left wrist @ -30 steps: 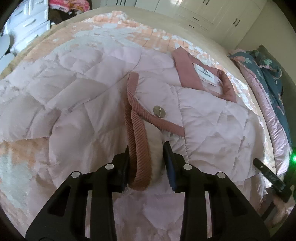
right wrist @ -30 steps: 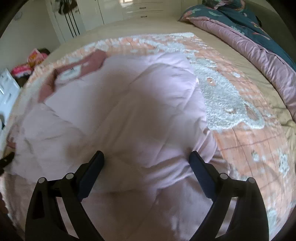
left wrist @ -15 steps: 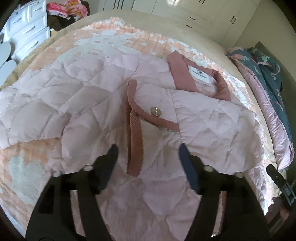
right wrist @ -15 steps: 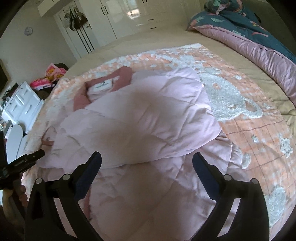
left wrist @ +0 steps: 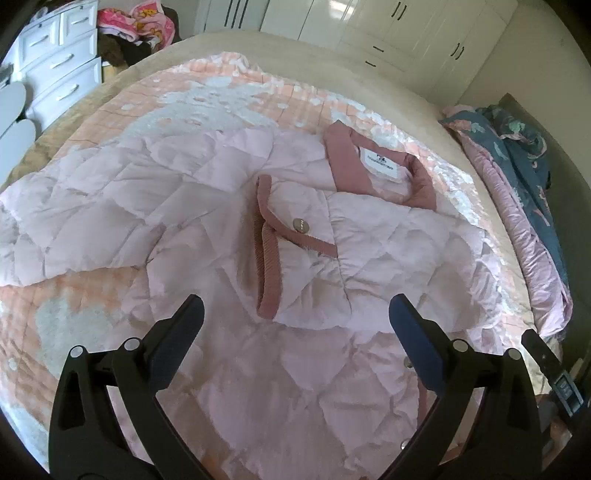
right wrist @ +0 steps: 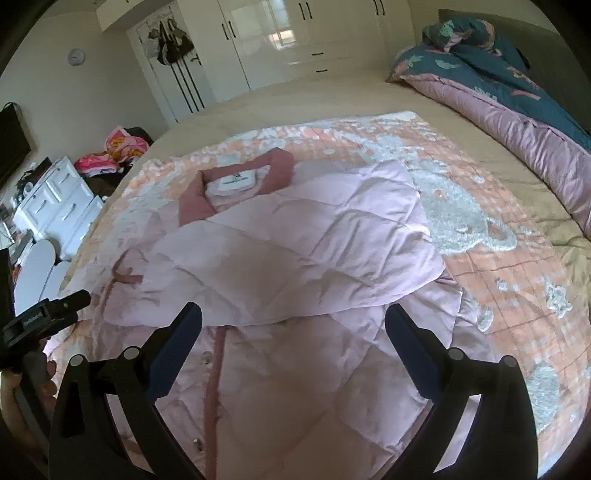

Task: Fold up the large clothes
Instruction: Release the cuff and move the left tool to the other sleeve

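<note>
A pale pink quilted jacket (left wrist: pixel 207 206) lies spread on the bed, its dusty-rose collar (left wrist: pixel 347 162) and white label (left wrist: pixel 380 162) at the far end. One sleeve is folded over the chest, and its ribbed cuff (left wrist: pixel 267 273) rests by a metal snap (left wrist: pixel 300 224). Just short of that cuff hovers my left gripper (left wrist: pixel 295 308), its jaws opening with nothing between them. My right gripper (right wrist: pixel 293 314) stands open above the jacket (right wrist: pixel 314 240), near the other folded sleeve, holding nothing. A hand holds the left gripper (right wrist: pixel 48 314) at the right wrist view's left edge.
A peach and white blanket (left wrist: pixel 92 295) lies under the jacket. A teal and pink duvet (right wrist: pixel 498 92) is heaped along the bed's right side. White drawers (left wrist: pixel 55 66) and a pile of pink clothes (left wrist: pixel 140 22) stand past the left side, with wardrobes (right wrist: pixel 295 37) behind.
My left gripper let go of the ribbed cuff, opened wide and drew back upward; the cuff now lies on the jacket. My right gripper pulled back and up, staying open.
</note>
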Available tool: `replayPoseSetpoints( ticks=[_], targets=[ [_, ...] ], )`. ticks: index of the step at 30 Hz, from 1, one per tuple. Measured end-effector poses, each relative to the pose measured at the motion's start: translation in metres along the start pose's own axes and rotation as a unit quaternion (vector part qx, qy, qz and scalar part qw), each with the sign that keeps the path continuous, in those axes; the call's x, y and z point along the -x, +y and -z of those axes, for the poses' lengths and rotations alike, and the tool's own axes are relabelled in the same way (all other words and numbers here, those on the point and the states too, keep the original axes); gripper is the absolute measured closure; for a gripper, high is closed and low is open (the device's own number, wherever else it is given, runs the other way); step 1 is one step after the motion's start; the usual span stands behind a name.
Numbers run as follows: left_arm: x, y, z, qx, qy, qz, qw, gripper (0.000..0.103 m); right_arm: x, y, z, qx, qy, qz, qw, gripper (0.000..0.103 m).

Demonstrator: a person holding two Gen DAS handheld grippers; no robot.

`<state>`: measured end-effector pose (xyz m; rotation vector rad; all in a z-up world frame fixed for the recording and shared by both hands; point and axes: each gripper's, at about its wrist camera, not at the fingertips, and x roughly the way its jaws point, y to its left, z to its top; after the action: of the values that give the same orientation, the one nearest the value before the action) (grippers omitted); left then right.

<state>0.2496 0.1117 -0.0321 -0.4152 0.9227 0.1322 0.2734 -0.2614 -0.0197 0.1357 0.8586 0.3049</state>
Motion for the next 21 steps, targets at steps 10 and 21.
replayPoseSetpoints(
  ticks=[10, 21],
  targets=[
    [0.022, 0.013, 0.006, 0.008, -0.014, -0.011, 0.9998, 0.009, 0.024, 0.022, -0.002, 0.016, -0.019, -0.011, 1.000, 0.004],
    [0.048, 0.037, 0.009, 0.033, -0.036, -0.008, 0.9988, 0.009, 0.038, 0.058, -0.001, 0.044, -0.030, -0.027, 0.998, 0.004]
  ],
)
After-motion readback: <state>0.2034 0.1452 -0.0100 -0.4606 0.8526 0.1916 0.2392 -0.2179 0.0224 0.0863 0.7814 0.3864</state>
